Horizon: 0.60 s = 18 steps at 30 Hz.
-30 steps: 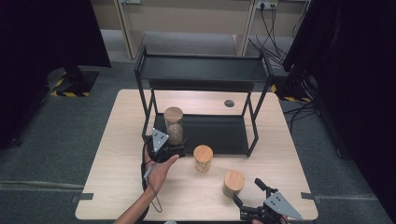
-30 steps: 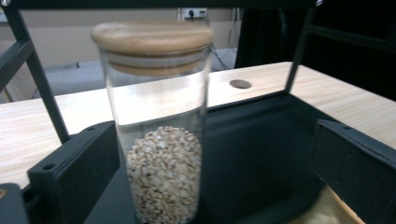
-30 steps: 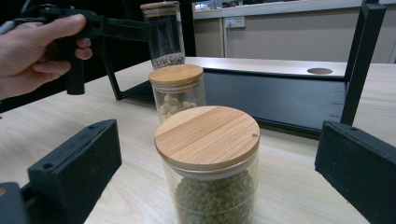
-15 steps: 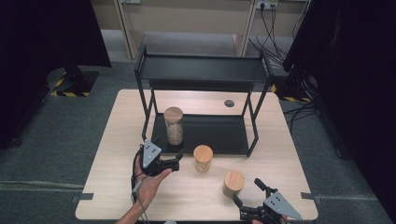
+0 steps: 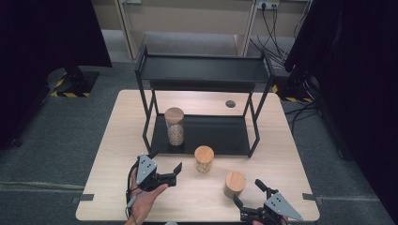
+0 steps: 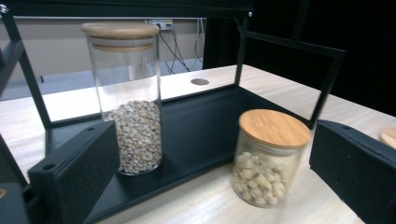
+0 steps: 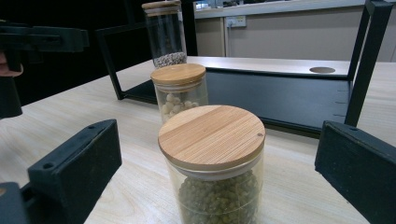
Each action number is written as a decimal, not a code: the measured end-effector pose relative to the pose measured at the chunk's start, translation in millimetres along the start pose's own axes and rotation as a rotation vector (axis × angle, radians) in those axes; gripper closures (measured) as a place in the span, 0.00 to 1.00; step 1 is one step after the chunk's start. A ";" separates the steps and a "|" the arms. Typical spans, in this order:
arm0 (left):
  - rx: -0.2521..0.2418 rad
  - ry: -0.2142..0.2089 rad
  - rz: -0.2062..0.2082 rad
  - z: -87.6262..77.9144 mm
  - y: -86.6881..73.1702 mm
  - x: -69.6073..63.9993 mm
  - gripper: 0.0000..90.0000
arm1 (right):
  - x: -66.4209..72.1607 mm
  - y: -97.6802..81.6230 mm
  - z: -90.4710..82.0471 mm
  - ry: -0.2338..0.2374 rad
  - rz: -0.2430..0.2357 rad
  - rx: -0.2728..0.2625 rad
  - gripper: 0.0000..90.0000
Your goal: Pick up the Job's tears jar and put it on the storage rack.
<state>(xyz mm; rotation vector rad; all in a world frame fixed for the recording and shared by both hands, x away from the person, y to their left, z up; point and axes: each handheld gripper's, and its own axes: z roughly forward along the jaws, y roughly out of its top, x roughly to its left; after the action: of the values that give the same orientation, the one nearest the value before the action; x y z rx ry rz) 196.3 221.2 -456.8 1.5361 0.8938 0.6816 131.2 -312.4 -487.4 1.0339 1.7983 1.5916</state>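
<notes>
We judge the work of putting jars on the black shelf rack (image 5: 202,136) as about a third done: the tall jar (image 5: 174,126) of pale grains stands upright on its lower tray, while the short jar of white beans (image 5: 204,158) sits on the table (image 5: 112,140) just in front of the tray and the jar of green beans (image 5: 234,183) sits nearer us, apart from it. Our left gripper (image 5: 165,169) is released and empty, near the white-bean jar and facing it. Our right gripper (image 5: 247,193) is likewise spread wide, just beside the green-bean jar without touching it, so two jars are left to place.
</notes>
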 end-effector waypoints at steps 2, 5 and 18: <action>-0.002 -0.007 0.003 -2.9 -1.3 -1.4 0.01 | 0.2 0.1 0.1 0.000 0.000 0.000 0.01; -0.002 -0.018 0.003 -7.4 -2.9 -3.2 0.01 | 0.3 0.0 -0.1 0.000 -0.001 -0.001 0.01; -0.001 -0.057 0.002 -26.4 -14.9 -9.9 0.01 | 0.5 -0.1 -0.2 -0.002 -0.001 -0.004 0.01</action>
<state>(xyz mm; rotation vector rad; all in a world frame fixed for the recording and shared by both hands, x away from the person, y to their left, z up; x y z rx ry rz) 166.6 227.7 -466.7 1.5478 0.8492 0.6371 130.7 -312.1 -487.5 1.0327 1.7937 1.5923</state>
